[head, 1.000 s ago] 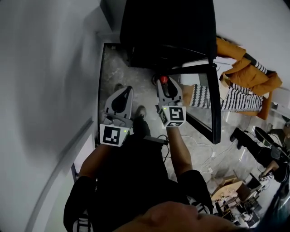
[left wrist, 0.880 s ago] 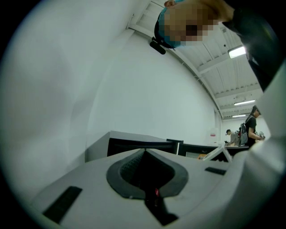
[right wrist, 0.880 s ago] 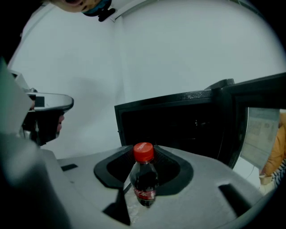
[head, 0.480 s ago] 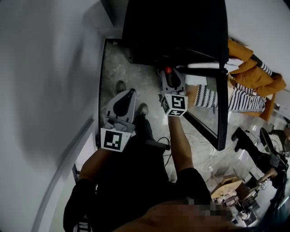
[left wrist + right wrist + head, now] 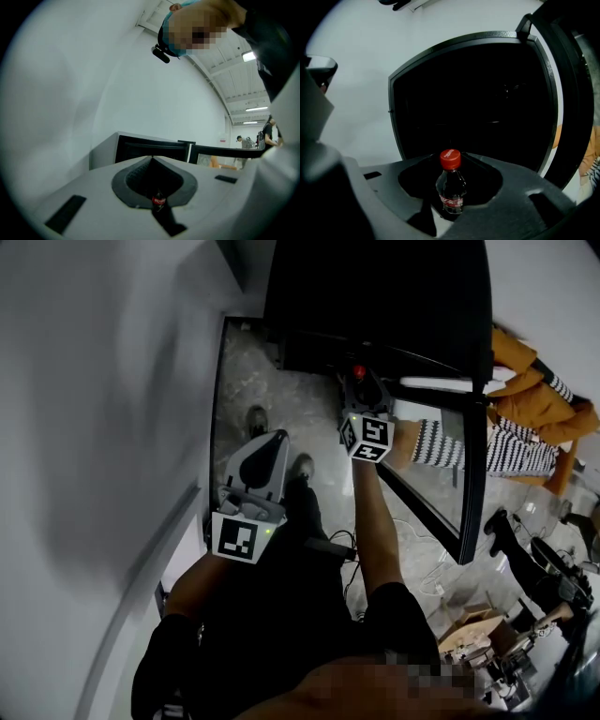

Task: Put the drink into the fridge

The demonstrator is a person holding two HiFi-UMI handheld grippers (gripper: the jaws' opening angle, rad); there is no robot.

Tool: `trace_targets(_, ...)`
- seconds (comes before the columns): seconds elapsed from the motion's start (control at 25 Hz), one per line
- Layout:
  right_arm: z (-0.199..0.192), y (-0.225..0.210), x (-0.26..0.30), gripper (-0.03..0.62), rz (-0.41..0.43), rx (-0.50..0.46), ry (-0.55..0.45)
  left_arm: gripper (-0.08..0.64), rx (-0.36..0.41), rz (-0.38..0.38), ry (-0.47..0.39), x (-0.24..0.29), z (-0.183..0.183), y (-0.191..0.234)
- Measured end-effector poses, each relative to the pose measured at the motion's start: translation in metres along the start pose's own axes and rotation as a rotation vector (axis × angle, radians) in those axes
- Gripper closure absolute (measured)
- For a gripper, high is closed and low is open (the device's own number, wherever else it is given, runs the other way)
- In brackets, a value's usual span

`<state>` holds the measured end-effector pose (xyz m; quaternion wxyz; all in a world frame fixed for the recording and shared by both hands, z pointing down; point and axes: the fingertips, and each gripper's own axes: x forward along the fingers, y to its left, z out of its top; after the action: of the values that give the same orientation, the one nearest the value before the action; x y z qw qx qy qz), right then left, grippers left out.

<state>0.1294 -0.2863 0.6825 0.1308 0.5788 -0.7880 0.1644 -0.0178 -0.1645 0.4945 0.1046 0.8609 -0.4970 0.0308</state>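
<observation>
While the right claw point(image 5: 362, 382) is being held out at arm's length toward the open black fridge point(image 5: 392, 112), it is clamping a small clear plastic cola bottle point(image 5: 451, 187) low on its body. The bottle is standing upright in front of the dark fridge opening. Its round red cap point(image 5: 450, 159) is carrying faint pale script, and the red label band point(image 5: 452, 202) is showing white cursive lettering too small to read for certain. The fridge's black-framed glass door point(image 5: 473, 427) is standing open on the right. The left claw point(image 5: 151, 159) is hanging lower and nearer the person, above the grey marbled floor point(image 5: 242, 371), with its tips resting together. A tiny dark bottle with a red label point(image 5: 158, 201) is showing low in the gap behind them, too small to tell whether it is gripped. Black-and-white square markers are showing on the right cube point(image 5: 367, 437) and the left cube point(image 5: 237, 538).
</observation>
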Motion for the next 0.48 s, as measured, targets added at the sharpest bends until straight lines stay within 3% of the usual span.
trace_targets(0.48, -0.036, -0.023, 0.055, 0.465, -0.037, 0.006, 0.019, 0.555, -0.011, -0.009, 0.01, 0.01, -0.011, 0.006)
